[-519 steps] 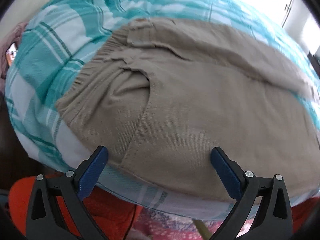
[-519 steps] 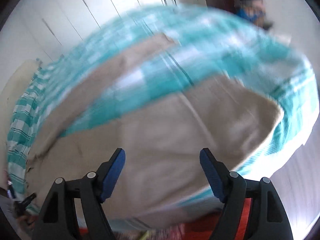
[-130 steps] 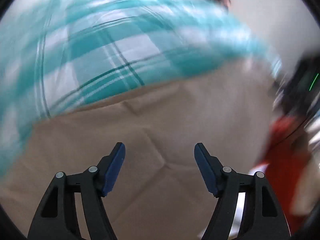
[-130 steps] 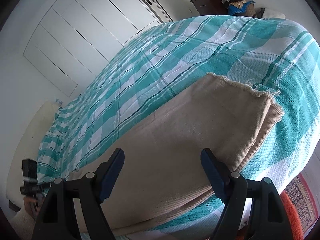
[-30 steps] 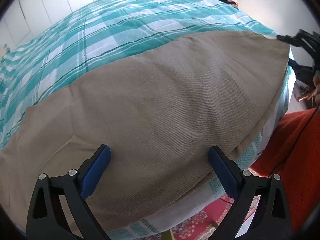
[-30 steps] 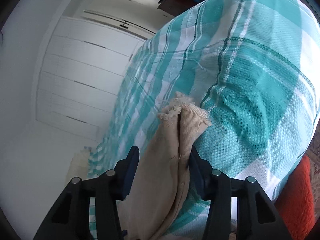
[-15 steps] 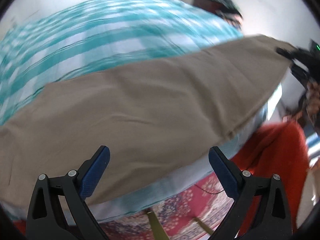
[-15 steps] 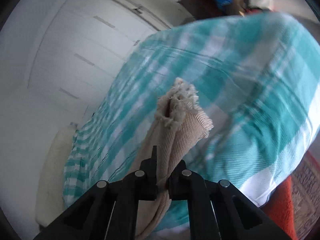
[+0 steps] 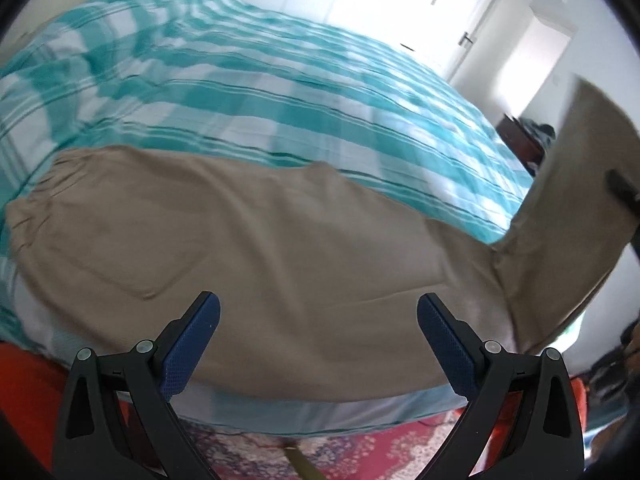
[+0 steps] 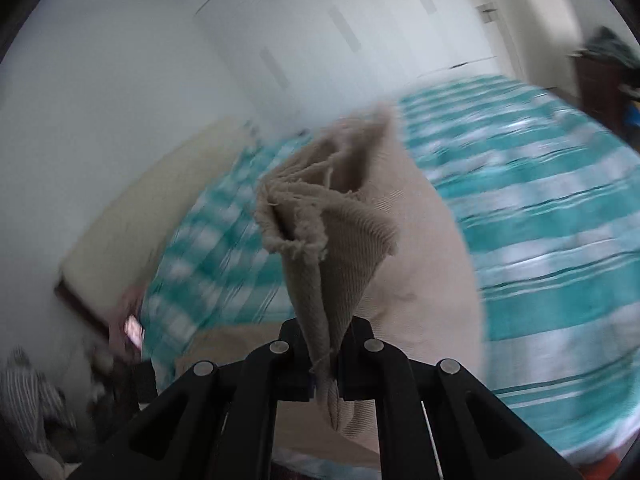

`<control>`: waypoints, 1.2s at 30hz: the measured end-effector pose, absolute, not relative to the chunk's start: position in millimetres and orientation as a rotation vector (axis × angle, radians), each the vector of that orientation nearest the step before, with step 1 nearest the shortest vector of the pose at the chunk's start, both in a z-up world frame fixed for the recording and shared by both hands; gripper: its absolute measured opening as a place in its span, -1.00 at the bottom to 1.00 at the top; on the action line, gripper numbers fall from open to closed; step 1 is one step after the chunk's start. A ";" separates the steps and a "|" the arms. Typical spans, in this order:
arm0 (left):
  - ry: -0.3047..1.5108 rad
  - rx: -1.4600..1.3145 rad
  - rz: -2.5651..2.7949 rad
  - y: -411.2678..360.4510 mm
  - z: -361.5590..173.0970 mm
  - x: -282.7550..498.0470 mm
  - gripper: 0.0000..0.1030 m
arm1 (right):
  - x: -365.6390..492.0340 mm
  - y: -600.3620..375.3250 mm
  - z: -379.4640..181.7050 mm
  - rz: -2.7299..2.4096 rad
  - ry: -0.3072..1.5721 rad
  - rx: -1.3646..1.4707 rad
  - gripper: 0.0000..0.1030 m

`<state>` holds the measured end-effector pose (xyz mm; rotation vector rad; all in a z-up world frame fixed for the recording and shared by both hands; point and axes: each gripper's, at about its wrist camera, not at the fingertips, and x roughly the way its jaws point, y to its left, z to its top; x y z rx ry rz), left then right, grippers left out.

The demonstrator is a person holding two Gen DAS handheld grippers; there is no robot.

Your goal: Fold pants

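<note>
Beige pants lie lengthwise along the near edge of a bed, waistband at the left. My left gripper is open and empty just above their middle. My right gripper is shut on the frayed leg hems and holds them up in the air. In the left wrist view the lifted leg end rises at the right, with the right gripper partly showing at the frame edge.
The bed has a teal and white checked cover. A patterned red rug lies on the floor below the bed edge. White wardrobe doors and a wooden headboard stand behind. A dark dresser stands at the far right.
My right gripper has shut on the leg hems and lifted them off the bed, swinging toward the waistband. My left gripper has turned left, staying open.
</note>
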<state>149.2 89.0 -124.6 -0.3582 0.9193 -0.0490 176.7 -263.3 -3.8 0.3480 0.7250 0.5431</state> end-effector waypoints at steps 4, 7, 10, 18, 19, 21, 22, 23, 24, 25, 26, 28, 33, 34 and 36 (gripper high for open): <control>0.920 -0.420 -0.006 117.1 -142.9 144.6 0.93 | 170.4 -174.4 -78.8 0.642 0.838 0.280 -0.08; 0.911 -0.480 0.004 134.3 -148.4 140.3 0.93 | 168.5 -128.8 -152.0 0.663 1.043 0.185 0.29; 0.862 -0.502 -0.072 133.5 -144.5 136.4 0.91 | 134.4 -135.8 -169.1 0.663 1.048 0.060 0.29; 0.975 -0.495 -0.333 83.2 -162.9 172.0 0.44 | 66.9 -248.3 -160.6 0.517 0.918 -0.033 0.48; 1.018 -0.526 -0.343 82.3 -172.2 179.2 0.41 | 65.8 -256.4 -163.4 0.495 0.925 -0.016 0.48; 1.084 -0.602 -0.347 81.9 -187.7 189.7 0.38 | 73.9 -264.1 -160.3 0.477 0.938 0.013 0.48; 1.087 -0.633 -0.349 83.0 -189.3 193.5 0.38 | 74.9 -267.0 -159.0 0.477 0.931 0.024 0.48; 1.086 -0.645 -0.353 81.5 -188.5 194.6 0.38 | 75.3 -267.5 -158.3 0.479 0.922 0.028 0.48; 1.093 -0.655 -0.362 79.9 -187.6 198.2 0.38 | 76.7 -268.2 -157.3 0.487 0.911 0.033 0.48; 1.114 -0.658 -0.376 76.6 -188.4 202.7 0.38 | 79.2 -266.9 -157.4 0.492 0.906 0.037 0.48; 1.134 -0.651 -0.379 73.4 -189.9 205.9 0.39 | 78.8 -267.2 -157.5 0.495 0.900 0.040 0.48; 1.166 -0.598 -0.361 64.3 -193.6 212.1 0.39 | 78.6 -269.5 -152.6 0.509 0.862 0.050 0.48; 1.171 -0.515 -0.278 55.7 -197.7 209.8 -0.73 | 88.8 -277.5 -127.4 0.475 0.739 0.059 0.48; 1.173 -0.535 -0.285 58.1 -200.4 208.0 -0.74 | 95.8 -278.7 -122.9 0.453 0.732 0.061 0.45; 1.158 -0.541 -0.288 60.4 -199.0 202.8 -0.77 | 118.0 -280.3 -117.4 0.415 0.751 0.054 0.10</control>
